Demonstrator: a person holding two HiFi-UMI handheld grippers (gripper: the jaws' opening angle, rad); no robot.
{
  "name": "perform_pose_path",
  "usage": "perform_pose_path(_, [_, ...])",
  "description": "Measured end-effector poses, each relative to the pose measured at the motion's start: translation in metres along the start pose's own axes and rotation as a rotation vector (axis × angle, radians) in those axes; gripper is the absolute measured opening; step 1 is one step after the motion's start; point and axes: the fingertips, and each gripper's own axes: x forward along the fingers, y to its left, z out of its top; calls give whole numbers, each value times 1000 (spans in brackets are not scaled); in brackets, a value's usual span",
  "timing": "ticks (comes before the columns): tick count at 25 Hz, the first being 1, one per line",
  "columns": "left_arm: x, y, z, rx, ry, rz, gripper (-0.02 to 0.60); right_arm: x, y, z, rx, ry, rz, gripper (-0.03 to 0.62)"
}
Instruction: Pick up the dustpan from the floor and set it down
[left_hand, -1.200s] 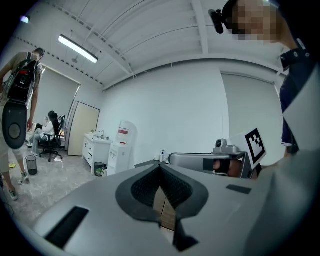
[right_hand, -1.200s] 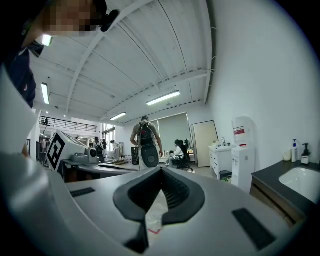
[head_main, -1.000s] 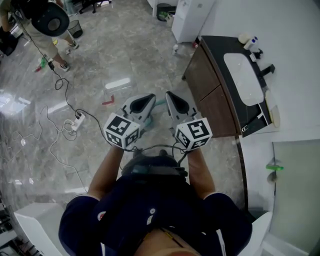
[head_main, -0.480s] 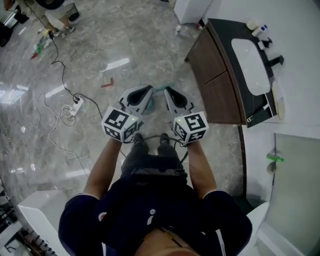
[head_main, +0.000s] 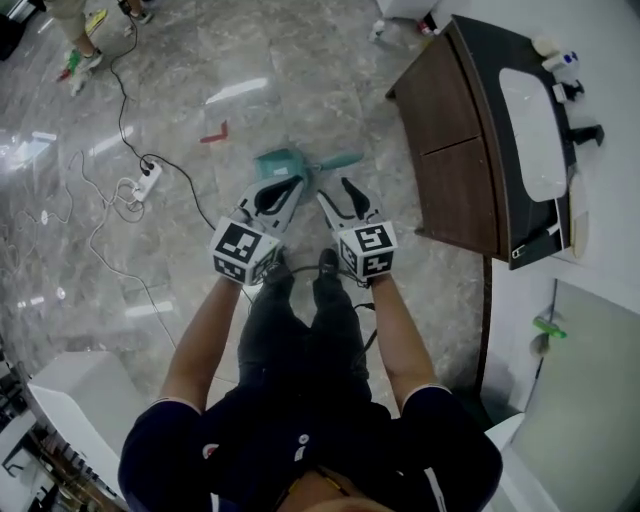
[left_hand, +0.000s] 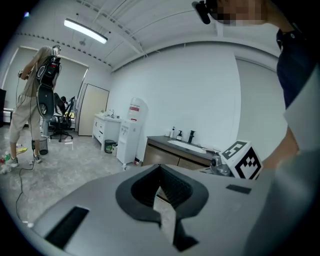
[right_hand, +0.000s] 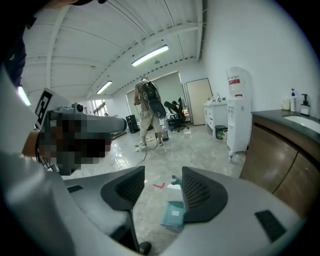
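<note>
A teal dustpan (head_main: 281, 164) lies on the marble floor, its handle (head_main: 341, 160) pointing right. My left gripper (head_main: 290, 186) hovers just near the pan's body with its jaws together; in the left gripper view (left_hand: 160, 167) the pads meet and nothing is between them. My right gripper (head_main: 336, 192) is beside it, short of the handle, and its jaws are opening. In the right gripper view (right_hand: 163, 172) the dustpan (right_hand: 173, 215) shows on the floor through the gap, with neither pad touching it.
A dark wood vanity (head_main: 455, 150) with a white sink stands at the right. A power strip (head_main: 146, 180) with trailing cables and a red floor mark (head_main: 215, 133) lie to the left. Another person (right_hand: 148, 112) stands farther off. My shoes (head_main: 327, 264) are just behind the grippers.
Both grippers have dropped toward the floor as the person bent down. The dustpan has come into view just ahead of them. The right gripper's jaws have parted.
</note>
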Motion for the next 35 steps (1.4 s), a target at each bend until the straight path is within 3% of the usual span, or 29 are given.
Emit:
perform_pose_path(6, [23, 11, -53, -21, 46, 23, 12, 49, -35, -69, 22, 104, 2, 221])
perform_pose_path(11, [34, 19, -86, -43, 76, 33, 12, 86, -59, -98, 17, 100, -26, 221])
perform_pose_path(28, [54, 36, -140, -100, 105, 57, 12, 127, -64, -87, -101, -108, -18, 214])
perform_pose_path(32, [49, 37, -145, -121, 106, 59, 12, 130, -67, -80, -115, -147, -53, 115])
perform_pose_path(35, [44, 38, -148, -132, 110, 62, 12, 130, -67, -78, -115, -160, -60, 104])
